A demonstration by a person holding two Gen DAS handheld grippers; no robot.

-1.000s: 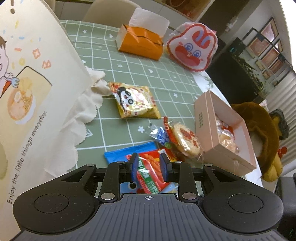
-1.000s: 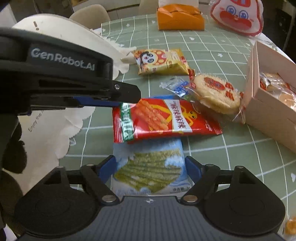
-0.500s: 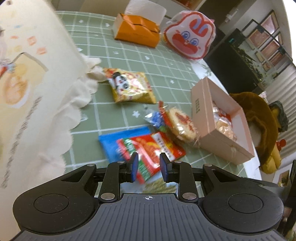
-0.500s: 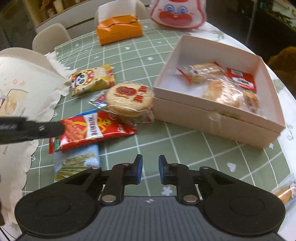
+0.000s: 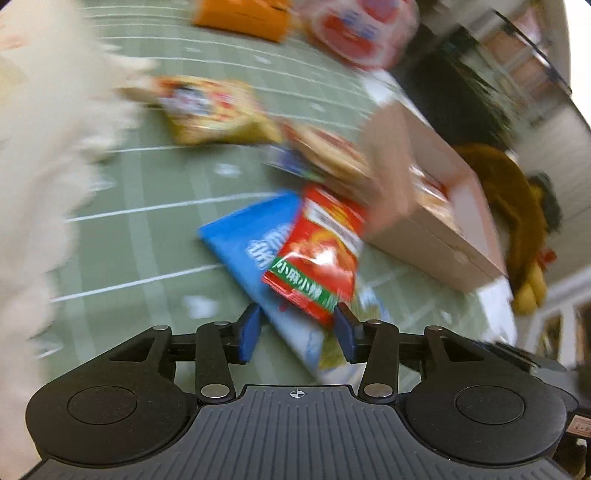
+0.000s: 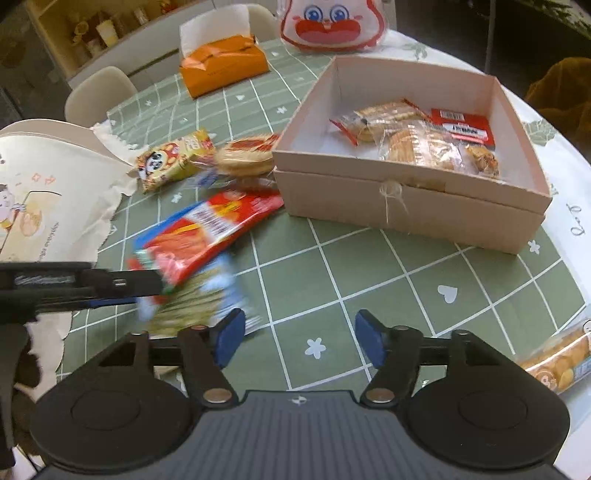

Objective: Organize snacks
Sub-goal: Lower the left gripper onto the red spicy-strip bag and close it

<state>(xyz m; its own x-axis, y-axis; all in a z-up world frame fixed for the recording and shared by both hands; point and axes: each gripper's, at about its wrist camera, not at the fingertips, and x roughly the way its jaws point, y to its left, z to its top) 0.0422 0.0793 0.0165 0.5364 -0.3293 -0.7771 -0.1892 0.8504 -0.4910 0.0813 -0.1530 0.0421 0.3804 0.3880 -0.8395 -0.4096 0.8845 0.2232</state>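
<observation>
On the green checked counter [image 6: 369, 266], the left gripper [image 5: 297, 325] is coming in low from the left side, its blue fingers [image 5: 249, 330] standing about half apart after having just been opening, and the red snack packet [image 5: 321, 254] is sitting loosely between their tips without either pad pressing on it. That red packet is lying tilted across a blue seaweed packet [image 5: 243, 243], both of them blurred, just beside the near left corner of the pink box [image 6: 406, 199]. Over to the right, the right gripper [image 6: 299, 338] is hovering above bare cloth with its fingers [image 6: 369, 338] spread wide, having just been opening too, and nothing is lying between them. Inside the box, several wrapped biscuits [image 6: 417, 146] and a small red pack [image 6: 461, 127] are already resting against the far right wall. A round cracker in clear wrap [image 6: 245, 157] is touching the box's left side, and a yellow panda packet [image 6: 173, 160] is lying just beside it, next to the cream tote bag [image 6: 40, 181]. Farther back, an orange tissue box [image 6: 223, 66] and a rabbit-faced bag [image 6: 330, 24] are sitting near the counter's edge, and another biscuit pack [image 6: 554, 360] is lying at the near right.
</observation>
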